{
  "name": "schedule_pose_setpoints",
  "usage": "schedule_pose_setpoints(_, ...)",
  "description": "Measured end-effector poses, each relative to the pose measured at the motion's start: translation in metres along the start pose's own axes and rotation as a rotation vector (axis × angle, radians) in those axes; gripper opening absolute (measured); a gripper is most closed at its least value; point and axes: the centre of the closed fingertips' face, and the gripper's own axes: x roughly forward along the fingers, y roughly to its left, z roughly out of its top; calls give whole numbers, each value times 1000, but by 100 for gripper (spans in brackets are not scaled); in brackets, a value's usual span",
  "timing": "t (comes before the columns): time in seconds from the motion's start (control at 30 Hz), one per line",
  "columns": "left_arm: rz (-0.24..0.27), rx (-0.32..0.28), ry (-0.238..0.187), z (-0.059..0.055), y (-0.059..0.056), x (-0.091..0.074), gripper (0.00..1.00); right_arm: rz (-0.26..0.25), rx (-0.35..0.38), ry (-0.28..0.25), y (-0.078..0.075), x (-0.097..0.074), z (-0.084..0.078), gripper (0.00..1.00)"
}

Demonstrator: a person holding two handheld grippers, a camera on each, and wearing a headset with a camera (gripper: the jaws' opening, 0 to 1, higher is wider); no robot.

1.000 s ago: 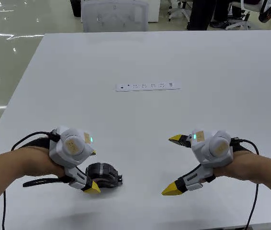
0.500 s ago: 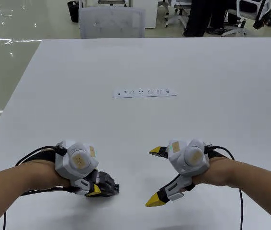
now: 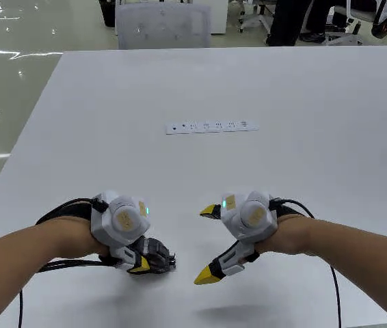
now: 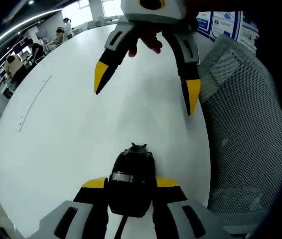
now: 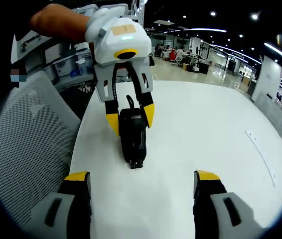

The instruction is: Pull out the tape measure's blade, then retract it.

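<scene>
Tape (image 3: pixel 154 255): near-left on the desk (image 3: pixel 248 89), held by its case.
Left gripper (image 3: pixel 142 260): jaws pinch the tape's two flat sides.
Hook (image 4: pixel 138 146): at the case's low front, pointing right, straight at the other gripper.
Right gripper (image 3: pixel 206 242): just right of the tape, clear of it, jaws spread wide and empty, tips aimed left.
Axis: the blade should run left to right, so the right jaws likely close on the hook and draw rightward.

Tape measure (image 4: pixel 131 184): blk plastic, matt. Table (image 3: pixel 248 164): white, smooth, low sheen. Chair (image 4: pixel 245 129): grey mesh fabric.
</scene>
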Motion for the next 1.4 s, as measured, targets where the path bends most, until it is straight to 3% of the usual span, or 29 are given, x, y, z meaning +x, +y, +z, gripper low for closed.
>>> schedule_pose_setpoints(0.37,18,-4,-9,-1,1,-1,30,46,-35,83,6,28,-4,81)
schedule_pose_setpoints(0.63,17,-11,-23,-1,1,-2,30,62,-28,72,8,47,3,68)
schedule_pose_setpoints(0.9,11,-20,-33,-2,1,-2,31,30,-59,113,6,62,-9,45)
schedule_pose_setpoints(1.07,9,-23,-36,-1,1,-2,31,42,-90,143,10,68,-19,24)
schedule_pose_setpoints(1.1,9,-24,-36,-1,1,-2,31,55,-76,118,12,69,-16,18)
schedule_pose_setpoints(1.13,9,-26,-37,-1,1,-2,31,68,-61,145,14,66,-20,15)
schedule_pose_setpoints(1.4,3,-24,-49,-1,1,-2,31,78,-47,148,11,69,-19,14)
